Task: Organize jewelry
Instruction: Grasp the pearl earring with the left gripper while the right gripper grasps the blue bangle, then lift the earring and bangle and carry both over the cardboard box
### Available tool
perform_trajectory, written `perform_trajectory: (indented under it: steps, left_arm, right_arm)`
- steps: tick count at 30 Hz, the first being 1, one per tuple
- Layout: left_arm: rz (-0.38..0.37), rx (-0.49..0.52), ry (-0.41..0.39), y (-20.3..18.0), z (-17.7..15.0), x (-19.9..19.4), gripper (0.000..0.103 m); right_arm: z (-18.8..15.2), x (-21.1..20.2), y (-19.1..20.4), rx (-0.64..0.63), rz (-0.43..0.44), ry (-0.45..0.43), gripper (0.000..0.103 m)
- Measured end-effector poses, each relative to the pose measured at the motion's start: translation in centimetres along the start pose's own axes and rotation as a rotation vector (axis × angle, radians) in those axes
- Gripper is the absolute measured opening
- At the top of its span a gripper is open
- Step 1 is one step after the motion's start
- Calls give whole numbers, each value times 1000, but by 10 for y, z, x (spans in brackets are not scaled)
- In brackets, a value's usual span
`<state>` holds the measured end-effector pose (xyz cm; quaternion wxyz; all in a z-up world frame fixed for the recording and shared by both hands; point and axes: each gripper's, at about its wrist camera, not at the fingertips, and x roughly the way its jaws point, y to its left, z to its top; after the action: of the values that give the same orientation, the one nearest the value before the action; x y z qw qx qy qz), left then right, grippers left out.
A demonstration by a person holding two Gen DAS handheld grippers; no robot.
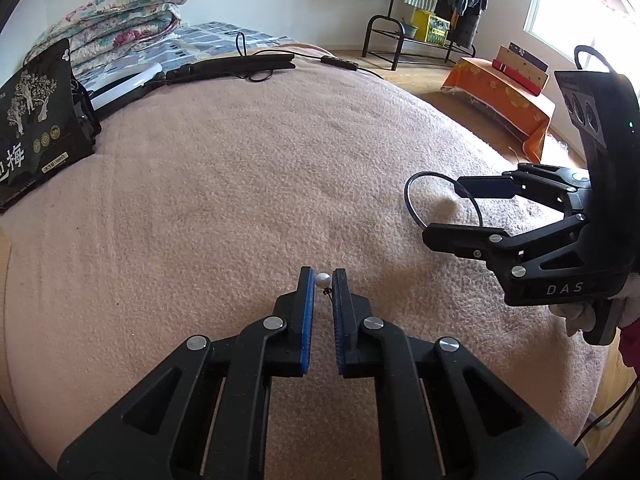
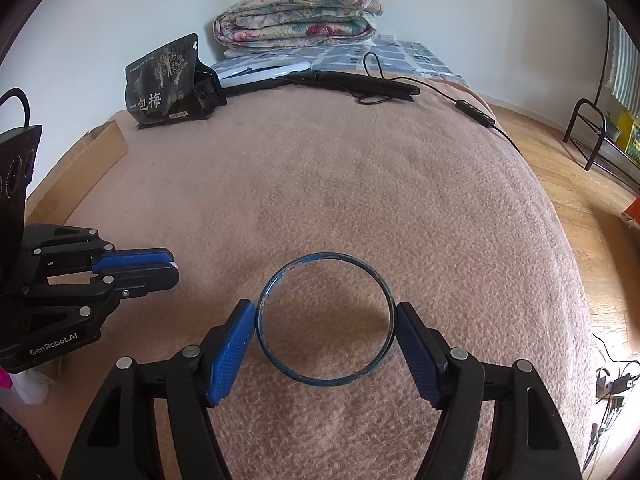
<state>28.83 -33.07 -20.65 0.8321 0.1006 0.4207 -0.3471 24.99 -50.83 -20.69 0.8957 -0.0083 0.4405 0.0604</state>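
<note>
On the pink blanket (image 2: 340, 184), the right gripper (image 2: 325, 322) has its fingers spread to pinch the blue bangle (image 2: 320, 260) across its width; left of the bangle, the left gripper (image 1: 322, 280) pinches a pearl earring (image 1: 322, 279), ready for sorting

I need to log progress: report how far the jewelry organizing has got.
Done: nothing looks put away; no jewelry holder is in view. In hand: the left gripper pinches a pearl earring, and the right gripper clamps a blue bangle over the pink blanket. Left: placing both pieces.
</note>
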Motion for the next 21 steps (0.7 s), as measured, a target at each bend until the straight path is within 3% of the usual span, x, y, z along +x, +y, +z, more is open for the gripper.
perform_trajectory:
  steps: [21]
  left_arm:
    - [30, -47, -111, 23, -5, -85, 7]
  right_arm:
    - [13, -50, 40, -34, 5, -52, 73]
